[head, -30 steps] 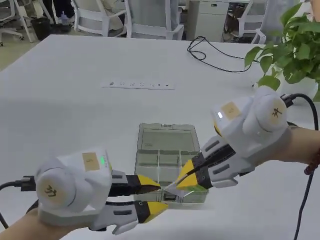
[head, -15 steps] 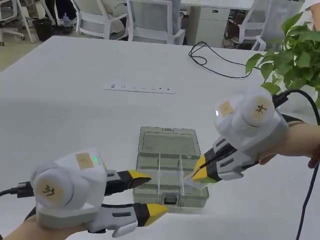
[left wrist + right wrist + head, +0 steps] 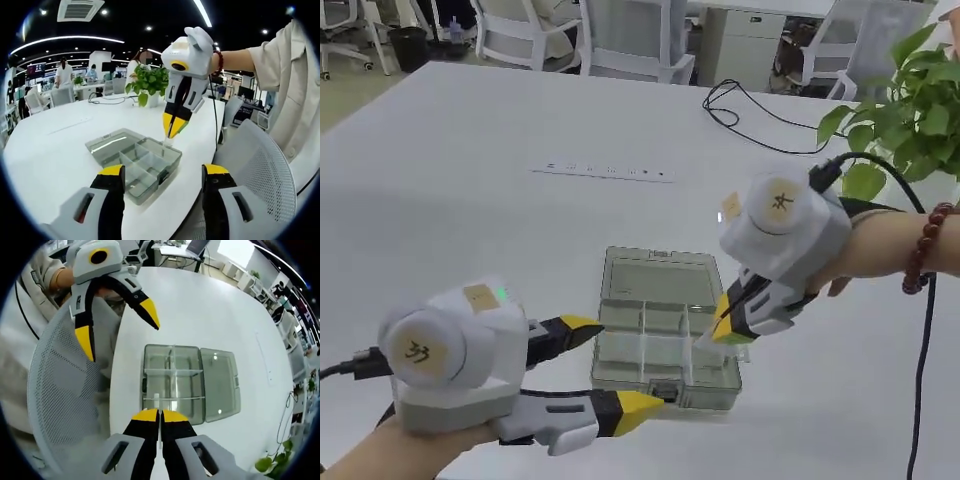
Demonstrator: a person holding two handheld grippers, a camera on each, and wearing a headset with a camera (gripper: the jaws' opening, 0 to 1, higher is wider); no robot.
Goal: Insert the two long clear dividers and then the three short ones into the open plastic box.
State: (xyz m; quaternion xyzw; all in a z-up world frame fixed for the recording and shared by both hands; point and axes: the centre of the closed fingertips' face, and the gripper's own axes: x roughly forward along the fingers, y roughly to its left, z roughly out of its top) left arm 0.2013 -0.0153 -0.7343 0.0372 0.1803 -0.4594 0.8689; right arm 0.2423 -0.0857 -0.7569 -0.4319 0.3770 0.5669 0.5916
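The open clear plastic box (image 3: 620, 365) lies mid-table with its lid (image 3: 660, 280) flat behind it. Several clear dividers stand inside it and form compartments (image 3: 172, 371). My right gripper (image 3: 725, 331) points steeply down over the box's right side, shut on a short clear divider (image 3: 164, 142) whose lower edge reaches into the box (image 3: 135, 155). From above, the right gripper (image 3: 160, 415) has its jaws pressed together at the box wall (image 3: 148, 385). My left gripper (image 3: 610, 365) hovers open by the box's front left corner, holding nothing. Its jaws frame the box in the left gripper view (image 3: 164, 171).
A white power strip (image 3: 605, 171) lies farther back on the table, and a black cable (image 3: 760, 105) coils at the back right. A potted plant (image 3: 905, 110) stands at the right edge. A white mesh chair (image 3: 65, 390) sits by the near table edge. Office chairs line the far side.
The right gripper has swung from the box's front to its right side and now stands more upright, still holding the divider. The left gripper has drawn back left and its jaws stand wider.
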